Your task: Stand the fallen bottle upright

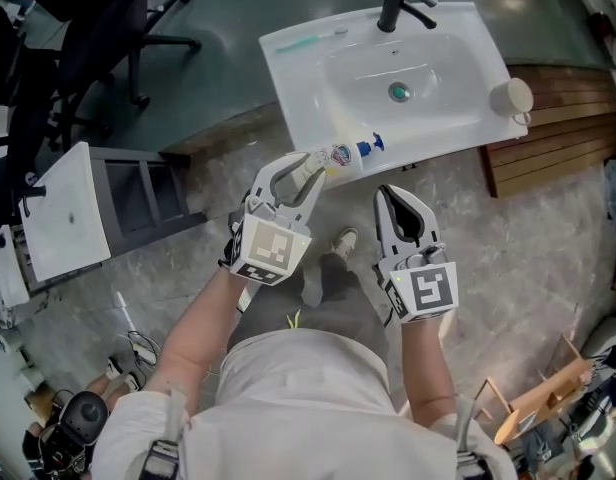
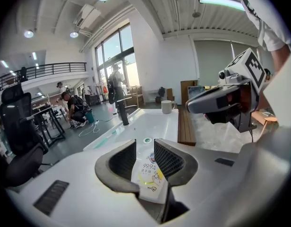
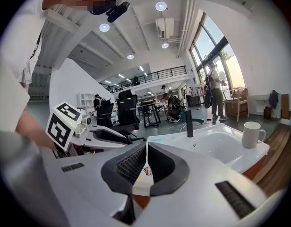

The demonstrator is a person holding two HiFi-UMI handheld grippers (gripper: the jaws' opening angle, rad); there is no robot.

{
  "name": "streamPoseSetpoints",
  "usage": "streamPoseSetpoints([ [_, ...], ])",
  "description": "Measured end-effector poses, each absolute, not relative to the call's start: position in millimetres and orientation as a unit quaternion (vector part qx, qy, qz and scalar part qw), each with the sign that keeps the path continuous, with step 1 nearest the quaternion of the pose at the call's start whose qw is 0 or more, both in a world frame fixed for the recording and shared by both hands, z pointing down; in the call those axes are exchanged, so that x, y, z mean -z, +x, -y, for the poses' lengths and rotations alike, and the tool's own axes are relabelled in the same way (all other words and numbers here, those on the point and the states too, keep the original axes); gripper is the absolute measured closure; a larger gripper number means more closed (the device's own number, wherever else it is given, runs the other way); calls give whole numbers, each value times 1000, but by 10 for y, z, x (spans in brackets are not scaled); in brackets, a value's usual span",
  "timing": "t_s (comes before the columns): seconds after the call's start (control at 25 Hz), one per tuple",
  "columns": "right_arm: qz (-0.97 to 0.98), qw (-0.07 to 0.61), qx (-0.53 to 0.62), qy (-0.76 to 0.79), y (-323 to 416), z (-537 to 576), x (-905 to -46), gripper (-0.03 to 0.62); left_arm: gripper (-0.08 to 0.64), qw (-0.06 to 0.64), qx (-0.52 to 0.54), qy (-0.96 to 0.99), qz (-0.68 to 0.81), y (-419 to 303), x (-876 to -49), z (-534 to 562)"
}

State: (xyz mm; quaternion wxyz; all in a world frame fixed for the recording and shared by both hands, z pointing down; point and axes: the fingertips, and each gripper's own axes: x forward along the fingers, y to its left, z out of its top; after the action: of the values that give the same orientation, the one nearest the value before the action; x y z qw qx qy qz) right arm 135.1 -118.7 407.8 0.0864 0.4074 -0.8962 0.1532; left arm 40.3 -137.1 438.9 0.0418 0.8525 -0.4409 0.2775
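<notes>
The bottle (image 1: 340, 156) is white, with a printed label and a blue pump head. It lies on its side along the front rim of the sink (image 1: 298, 98), close to the edge. The left gripper (image 1: 310, 168) has its jaws parted around the bottle's base end, with no visible squeeze. The right gripper (image 1: 392, 194) hangs just beside it over open floor, jaws closed on nothing. The left jaws partly hide the bottle's base.
</notes>
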Motion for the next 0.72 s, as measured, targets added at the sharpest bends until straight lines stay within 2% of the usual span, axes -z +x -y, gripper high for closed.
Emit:
streamPoseSetpoints([
  [0.24,899,86,-161,398,1374,1292,-4303,554,415,52,-328,855,398,556,-4729,1504],
  [0.4,899,87,-170,394,1403,1309,-4433,554,309,55,-372,857,352,699,-4946,1531],
  [0.72,892,85,-188,403,1508,1319,-4623,554,207,67,-423,851,304,846,-5257,1624],
])
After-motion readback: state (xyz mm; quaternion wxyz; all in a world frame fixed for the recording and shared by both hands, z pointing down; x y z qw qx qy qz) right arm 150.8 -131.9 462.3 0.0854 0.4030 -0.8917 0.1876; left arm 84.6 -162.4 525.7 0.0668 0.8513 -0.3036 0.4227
